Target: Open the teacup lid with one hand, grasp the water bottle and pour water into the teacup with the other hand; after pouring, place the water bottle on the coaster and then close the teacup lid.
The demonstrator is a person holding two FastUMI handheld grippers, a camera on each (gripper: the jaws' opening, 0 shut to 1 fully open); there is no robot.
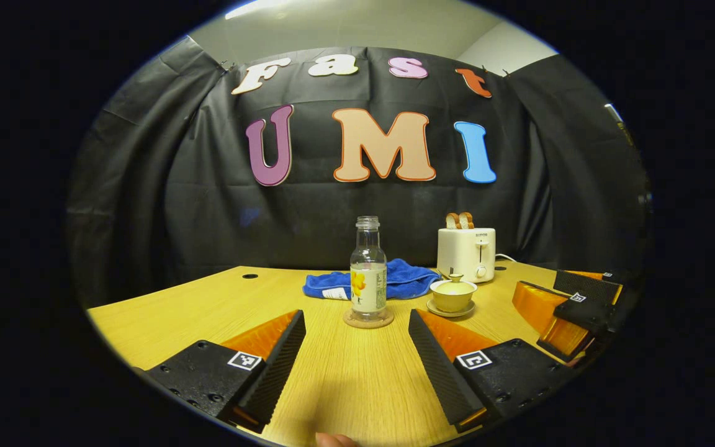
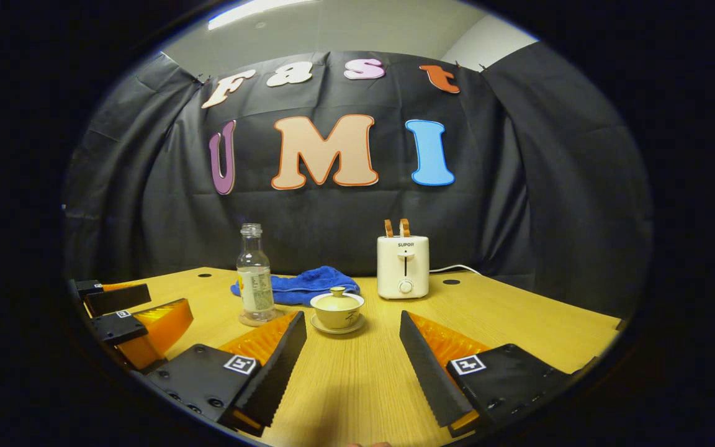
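Left gripper (image 1: pixel 357 323) hovers low over the wooden table (image 1: pixel 165 316), level, pointing fwd at the water bottle (image 1: pixel 368 267); jaws spread wide, nothing between them. Fingers (image 1: pixel 283 354) are black w/ orange backs. A bit of fingertip shows at the bottom edge of the left gripper view.

Right gripper (image 2: pixel 352 326) sits in the same pose: low, level, jaws wide apart, holding nothing, aimed roughly at the teacup (image 2: pixel 337 310). In the left gripper view it shows at far right (image 1: pixel 571 310), beside the table edge; in the right gripper view the left gripper shows at far left (image 2: pixel 128 316). So both tools are side by side, apart from each other, well short of the task items.

Bottle stands upright on a round coaster (image 1: pixel 368 318), uncapped, approx half full. Teacup is just right of it on a saucer (image 1: pixel 450 310), lid (image 1: pixel 454 285) on. Bottle and cup near but not touching.

Behind them: blue cloth (image 1: pixel 407 279) bunched up, and a white toaster (image 1: pixel 466 253) w/ two slices of toast (image 1: pixel 460 220) sticking up.
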